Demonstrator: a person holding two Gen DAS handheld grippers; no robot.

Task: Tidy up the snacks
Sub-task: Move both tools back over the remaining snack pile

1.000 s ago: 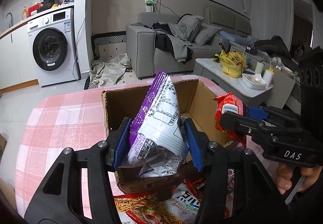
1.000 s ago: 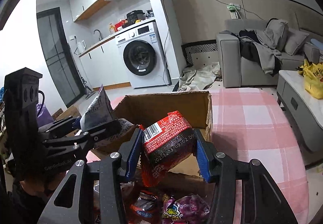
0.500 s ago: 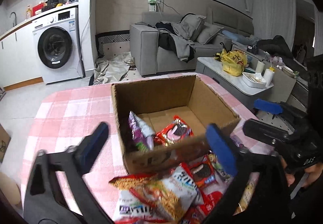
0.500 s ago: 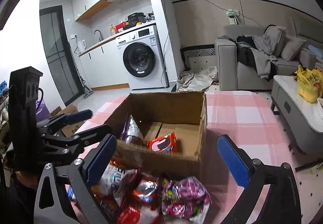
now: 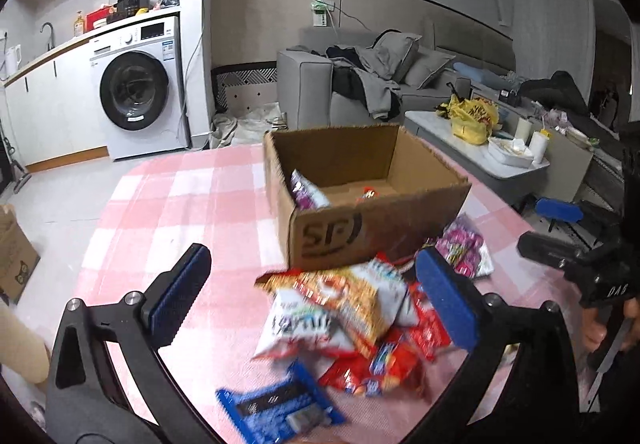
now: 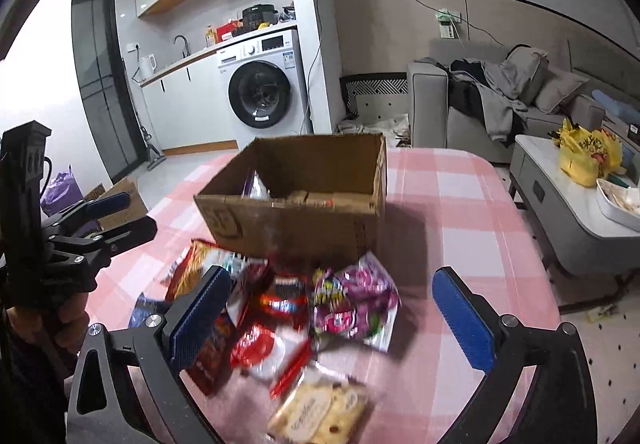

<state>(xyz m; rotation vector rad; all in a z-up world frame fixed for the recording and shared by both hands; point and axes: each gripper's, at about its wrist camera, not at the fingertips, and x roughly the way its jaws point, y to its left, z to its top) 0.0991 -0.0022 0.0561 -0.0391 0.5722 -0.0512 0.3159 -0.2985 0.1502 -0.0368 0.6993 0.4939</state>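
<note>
A pink checked tablecloth [image 5: 168, 212] covered the table, with a washing machine [image 5: 136, 88] and grey sofa [image 6: 480, 104] behind. Both tongs hung low over the near edge: the left gripper [image 5: 312, 300] and right gripper [image 6: 332, 316] each gaped wide, holding nothing. The snack pile [image 5: 360, 316] lay between and beneath their blue pads, just before the cardboard box [image 5: 372, 220], which held 2 packets.
</note>
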